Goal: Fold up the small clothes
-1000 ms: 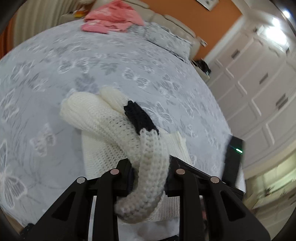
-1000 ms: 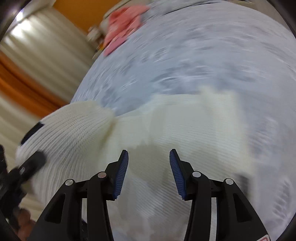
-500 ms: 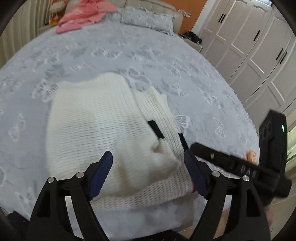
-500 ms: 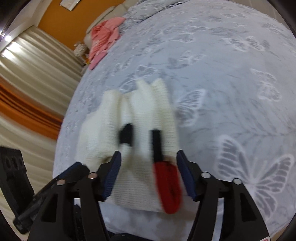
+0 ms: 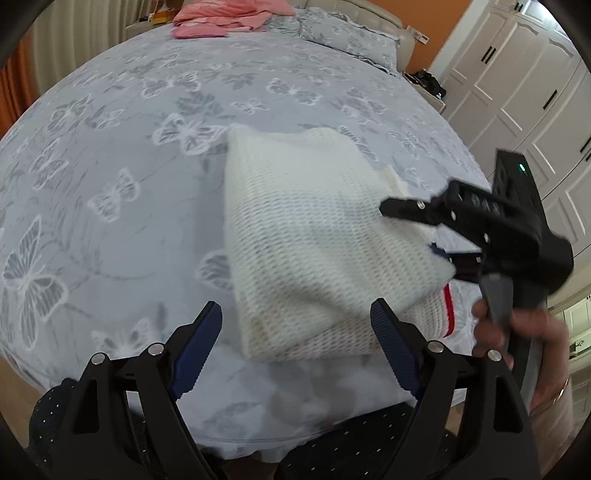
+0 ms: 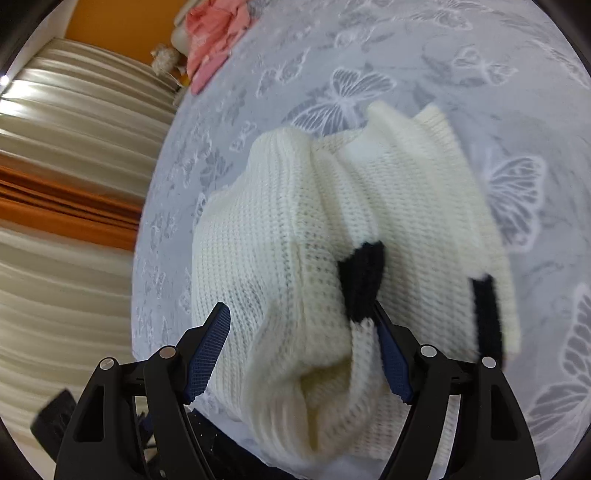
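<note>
A cream knitted sweater (image 5: 310, 236) is seen lying partly folded on a bed (image 5: 122, 155) covered in a grey butterfly-print spread, close to the near edge of the bed. In the left wrist view, the left gripper (image 5: 295, 343) is held just above that near edge with its blue-padded fingers (image 5: 201, 347) spread wide and nothing gripped between them; the near hem of the sweater lies just beyond and between the fingertips, apart from them. A red stripe is visible at the sweater's right hem.

In the same view the right gripper (image 5: 436, 221) is seen from the side at the right edge of the sweater, carried in a hand (image 5: 517, 332), its tip reaching over the knit.

In the right wrist view, the right gripper (image 6: 303, 350) is shown with its fingers (image 6: 208, 350) set wide apart. A bunched fold of the sweater (image 6: 332, 258) sits between them and bulges toward the camera; a black cuff band (image 6: 364, 280) lies against the right finger, while the left finger stands clear of the knit. A second black band (image 6: 487, 314) runs along the sweater's right side.

Pink clothes (image 5: 221, 18) are piled at the far corner of the bed. White wardrobe doors (image 5: 517, 85) stand beyond the right edge.
</note>
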Demonstrator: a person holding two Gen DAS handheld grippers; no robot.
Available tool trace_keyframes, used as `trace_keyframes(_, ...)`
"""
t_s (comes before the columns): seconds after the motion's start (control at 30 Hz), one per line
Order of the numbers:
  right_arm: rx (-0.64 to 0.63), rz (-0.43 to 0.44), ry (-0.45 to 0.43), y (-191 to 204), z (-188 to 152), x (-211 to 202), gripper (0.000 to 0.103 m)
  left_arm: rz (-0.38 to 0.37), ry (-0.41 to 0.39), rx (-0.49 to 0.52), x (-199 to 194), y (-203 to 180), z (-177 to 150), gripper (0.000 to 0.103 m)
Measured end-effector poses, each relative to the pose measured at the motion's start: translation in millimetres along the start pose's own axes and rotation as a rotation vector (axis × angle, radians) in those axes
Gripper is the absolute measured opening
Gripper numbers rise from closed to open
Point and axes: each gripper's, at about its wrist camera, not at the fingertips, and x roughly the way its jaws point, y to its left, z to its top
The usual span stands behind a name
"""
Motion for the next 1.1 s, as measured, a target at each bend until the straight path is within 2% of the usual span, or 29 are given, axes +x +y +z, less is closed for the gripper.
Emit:
trace_keyframes(0.03,0.007,-0.002,0.011,2.4,1.7,4.3,0.07,-0.005,0.001,-0.007,-1.7,3.4,-1.1,0.08)
trace_keyframes(0.07,0.005,0.006,0.015,6.5,3.3,8.1,0.036,-0.008,0.0,-0.01,-2.7,5.1,-2.1,0.08)
trace_keyframes(0.1,-0.002,0.01,0.017,9.9,4.0,8.7,0.025,-0.009,0.0,-0.012,-3.6,6.4,-2.4,0.08)
trace_keyframes(0.13,-0.002,0.029,0.012,13.2,4.8,5.5,0.025,-0.013,0.0,-0.013,-4.6,7.3,-2.7,0.08)
trace_keyframes(0.27,-0.021,0.111,-0.155,23.4,-3.7,-57.9,0.024,-0.042,-0.001,-0.01,-10.0,9.9,-4.1,0.08)
trace_keyframes(0.33,-0.01,0.087,-0.203,8.3,-16.8,-75.6,0.024,-0.058,0.002,-0.007,-9.7,10.1,-4.3,0.082)
trace_keyframes(0.4,0.018,-0.059,-0.164,-28.2,-30.9,-60.7,0.024,-0.078,0.015,-0.018,-4.0,9.1,-5.7,0.082)
trace_keyframes(0.47,0.069,-0.118,-0.115,-59.1,-41.0,-40.1,0.024,-0.092,0.035,-0.033,3.3,7.1,-5.8,0.082)
trace_keyframes(0.53,0.09,-0.056,-0.142,-71.3,-48.0,-39.4,0.024,-0.099,0.049,-0.045,8.4,3.7,-5.3,0.082)
trace_keyframes(0.6,0.094,-0.047,-0.151,-69.5,-47.5,-41.7,0.027,-0.092,0.052,-0.042,10.4,0.0,-4.3,0.082)
trace_keyframes(0.7,0.044,-0.083,-0.145,-55.0,-40.1,-45.9,0.035,-0.074,0.049,-0.011,12.8,-5.8,-0.5,0.082)
trace_keyframes(0.73,0.01,-0.103,-0.156,-46.5,-35.0,-49.2,0.041,-0.066,0.047,0.004,14.2,-8.8,2.1,0.082)
trace_keyframes(0.77,-0.008,-0.111,-0.167,-40.8,-30.0,-50.6,0.055,-0.063,0.044,0.011,15.3,-9.9,4.3,0.082)
trace_keyframes(0.83,-0.03,-0.114,-0.163,-34.4,-21.0,-45.2,0.065,-0.057,0.039,0.017,18.3,-12.6,8.7,0.082)
trace_keyframes(0.87,-0.03,-0.103,-0.132,-35.9,-15.4,-36.9,0.063,-0.057,0.041,0.013,20.5,-14.2,10.4,0.083)
trace_keyframes(0.9,-0.024,-0.097,-0.116,-37.9,-11.4,-30.2,0.056,-0.058,0.045,0.007,21.6,-15.4,11.7,0.083)
trace_keyframes(0.93,-0.026,-0.086,-0.114,-40.9,-10.0,-30.2,0.023,-0.062,0.049,-0.001,22.7,-16.9,12.8,0.083)
trace_keyframes(0.97,-0.03,-0.068,-0.128,-39.7,-8.6,-35.1,0.023,-0.065,0.05,-0.003,22.6,-18.7,13.6,0.083)
trace_keyframes(1.03,-0.041,-0.043,-0.21,-38.0,-11.1,-57.5,0.022,-0.066,0.045,0.006,22.5,-20.8,15.1,0.085)
trace_keyframes(1.1,-0.049,-0.073,-0.261,-44.6,-14.7,-68.7,0.022,-0.053,0.036,0.031,24.7,-22.5,15.7,0.086)
